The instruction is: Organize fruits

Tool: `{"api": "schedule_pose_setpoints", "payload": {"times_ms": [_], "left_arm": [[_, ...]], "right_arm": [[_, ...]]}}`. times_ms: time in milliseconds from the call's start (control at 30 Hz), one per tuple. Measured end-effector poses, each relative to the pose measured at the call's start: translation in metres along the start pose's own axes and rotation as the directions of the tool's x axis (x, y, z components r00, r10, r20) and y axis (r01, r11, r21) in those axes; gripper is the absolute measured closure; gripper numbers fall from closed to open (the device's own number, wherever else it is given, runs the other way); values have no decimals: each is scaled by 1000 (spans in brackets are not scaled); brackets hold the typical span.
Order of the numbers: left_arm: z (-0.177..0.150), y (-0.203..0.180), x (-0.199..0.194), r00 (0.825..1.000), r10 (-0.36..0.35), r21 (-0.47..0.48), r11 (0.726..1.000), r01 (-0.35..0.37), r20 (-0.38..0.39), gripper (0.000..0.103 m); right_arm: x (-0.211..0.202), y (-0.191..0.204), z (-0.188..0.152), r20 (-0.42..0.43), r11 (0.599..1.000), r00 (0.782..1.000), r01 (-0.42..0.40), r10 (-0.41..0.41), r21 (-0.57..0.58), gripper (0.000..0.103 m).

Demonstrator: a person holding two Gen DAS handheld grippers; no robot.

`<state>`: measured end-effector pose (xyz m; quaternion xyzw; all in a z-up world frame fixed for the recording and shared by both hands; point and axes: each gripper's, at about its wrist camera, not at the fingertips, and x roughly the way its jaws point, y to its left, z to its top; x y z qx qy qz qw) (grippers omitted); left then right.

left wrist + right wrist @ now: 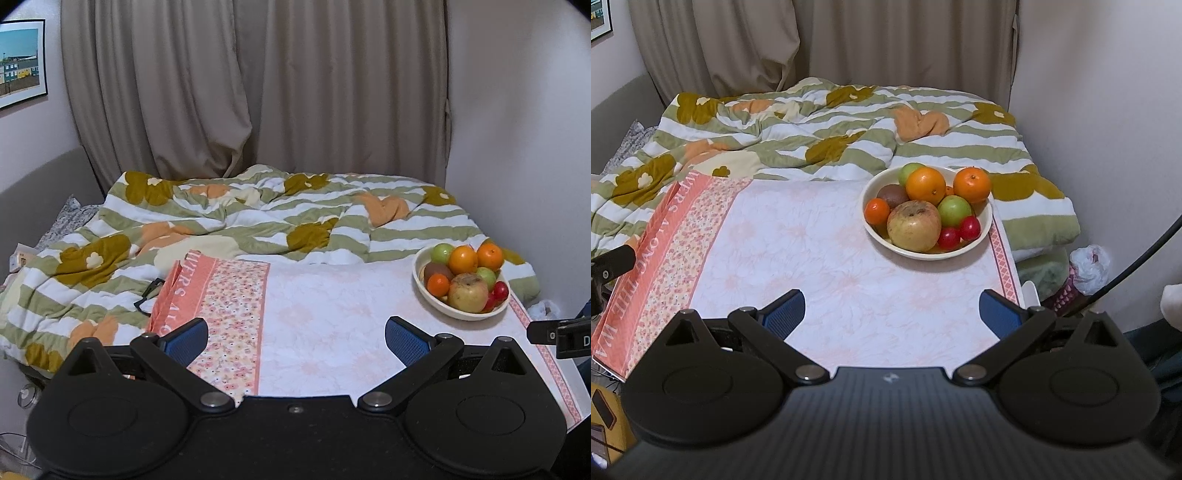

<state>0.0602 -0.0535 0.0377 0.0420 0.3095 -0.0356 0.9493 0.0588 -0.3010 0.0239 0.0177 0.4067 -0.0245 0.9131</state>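
A cream bowl full of fruit stands at the far right of the cloth-covered table. It holds two oranges, a small tangerine, a large yellow apple, green apples, a kiwi and two red cherry-like fruits. The bowl also shows in the left wrist view. My left gripper is open and empty over the table's near edge. My right gripper is open and empty, in front of the bowl.
A striped floral quilt covers the bed behind the table. Black glasses lie on the quilt at the table's left edge. Curtains and a wall stand behind and to the right. A white plastic bag sits on the floor at right.
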Motion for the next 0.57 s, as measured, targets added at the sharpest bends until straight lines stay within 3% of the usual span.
{"api": "schedule_pose_setpoints", "payload": {"times_ms": [167, 333, 567], "left_arm": [[0, 6, 6, 1000, -2, -6, 1000, 2, -13, 0], [0, 12, 21, 996, 8, -14, 1000, -10, -84, 0], [-2, 16, 36, 996, 41, -23, 999, -43, -74, 0]], "right_arm": [[7, 3, 3, -23, 1000, 1000, 4, -4, 3, 0], [22, 5, 8, -74, 1000, 997, -1, 1, 7, 0], [50, 6, 13, -111, 1000, 994, -5, 5, 2, 0]]}}
